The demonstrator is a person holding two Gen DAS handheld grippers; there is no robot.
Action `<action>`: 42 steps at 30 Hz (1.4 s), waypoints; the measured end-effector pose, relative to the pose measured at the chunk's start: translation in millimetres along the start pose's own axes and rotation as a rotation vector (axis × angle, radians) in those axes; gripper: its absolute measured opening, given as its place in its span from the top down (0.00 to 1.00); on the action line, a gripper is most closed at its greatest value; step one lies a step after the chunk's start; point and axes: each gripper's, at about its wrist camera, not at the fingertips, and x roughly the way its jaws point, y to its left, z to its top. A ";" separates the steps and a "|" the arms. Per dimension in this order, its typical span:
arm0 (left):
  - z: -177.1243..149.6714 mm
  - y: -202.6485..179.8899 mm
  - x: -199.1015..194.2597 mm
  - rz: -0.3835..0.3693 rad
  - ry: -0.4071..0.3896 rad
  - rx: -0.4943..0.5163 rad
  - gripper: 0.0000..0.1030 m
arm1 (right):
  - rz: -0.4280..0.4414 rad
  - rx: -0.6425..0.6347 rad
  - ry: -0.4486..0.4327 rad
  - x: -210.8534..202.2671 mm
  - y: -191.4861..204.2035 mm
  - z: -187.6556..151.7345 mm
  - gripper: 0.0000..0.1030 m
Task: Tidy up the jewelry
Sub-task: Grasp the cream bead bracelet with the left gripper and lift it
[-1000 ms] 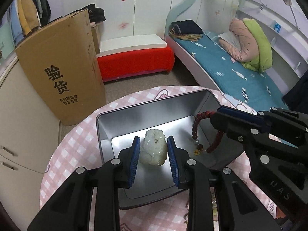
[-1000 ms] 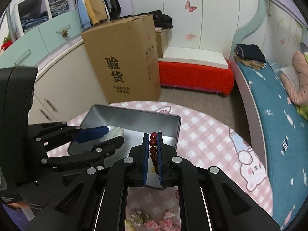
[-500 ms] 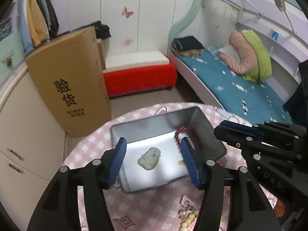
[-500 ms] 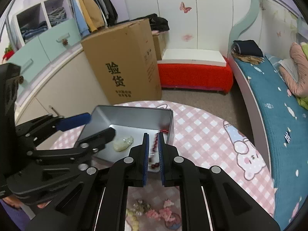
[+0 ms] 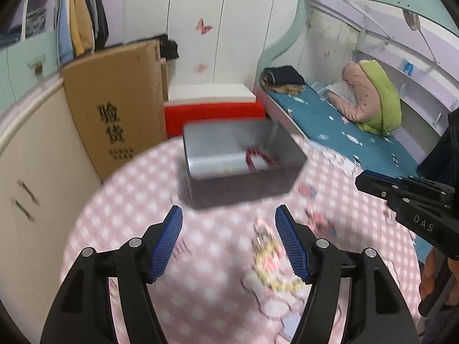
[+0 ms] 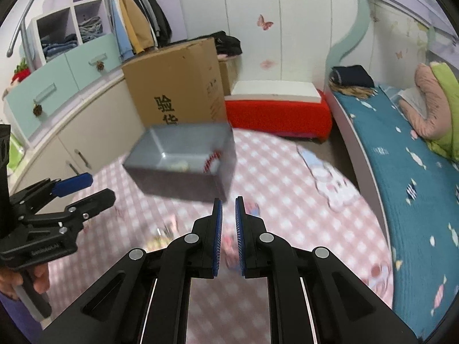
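**Mia:** Silver tin box (image 5: 243,172) sits on the far side of the pink checked table (image 5: 137,200), and the red bead bracelet (image 5: 258,159) lies inside it, near the right wall. A pale stone piece (image 6: 179,166) lies next to it.

**Ben:** Are the claws holding anything?

**Mia:** No. The left gripper (image 5: 229,240) is wide open and empty. The right gripper (image 6: 227,238) is nearly closed, with only a thin gap and nothing in it.

**Ben:** What could go wrong?

**Mia:** A yellow bead string (image 5: 272,269) lies loose just past the left fingers (it looks very blurry). I think a fast grab could push the beads away or catch only a few.

**Ben:** Which way does it point?

**Mia:** It seems to run from near to far, bending right.
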 end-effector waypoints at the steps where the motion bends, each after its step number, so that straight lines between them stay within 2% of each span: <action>1: -7.1 -2.8 2.6 -0.002 0.017 -0.002 0.37 | -0.004 0.007 0.008 -0.1 -2.8 -8.6 0.89; 5: -27.1 -12.3 16.2 -0.013 0.070 -0.012 0.37 | -0.001 0.043 0.040 5.2 -14.0 -32.9 0.89; 10: -42.2 -22.9 33.7 0.037 0.120 0.013 0.37 | 0.008 0.064 0.062 8.7 -19.9 -50.9 0.89; 12: -47.0 -27.5 37.3 0.065 0.127 0.042 0.37 | 0.005 0.072 0.059 8.0 -22.7 -54.8 0.75; 13: -49.3 -28.2 39.7 0.073 0.138 0.050 0.37 | 0.003 0.077 0.055 7.8 -21.9 -54.9 0.54; 14: -50.6 -27.1 41.8 0.080 0.145 0.051 0.37 | 0.005 0.079 0.045 6.3 -22.7 -55.7 0.47; 17: -56.2 -23.4 45.5 0.109 0.151 0.055 0.36 | 0.011 0.076 0.048 7.7 -23.3 -56.5 0.48; 20: -58.6 -15.5 44.0 0.118 0.143 0.035 0.45 | 0.005 0.074 0.053 10.2 -24.9 -57.9 0.47; 23: -58.4 -12.4 41.0 0.113 0.137 0.054 0.66 | 0.008 0.076 0.058 12.9 -24.8 -58.5 0.47; 24: -58.7 -10.2 39.9 0.086 0.129 0.065 0.84 | 0.008 0.075 0.061 14.3 -24.6 -59.0 0.47; 25: -58.0 -8.5 39.8 0.082 0.126 0.064 0.90 | 0.010 0.075 0.064 15.3 -24.1 -59.1 0.47; 32: -55.2 5.8 32.8 0.011 0.111 0.020 0.93 | 0.012 0.063 0.072 18.5 -19.9 -58.7 0.47; 36: -49.1 11.0 15.5 -0.058 0.071 -0.008 0.93 | 0.014 0.048 0.068 18.7 -13.4 -56.0 0.47; 42: -39.6 12.5 -9.8 -0.093 0.010 -0.017 0.93 | -0.009 0.037 0.082 28.3 -12.4 -52.4 0.48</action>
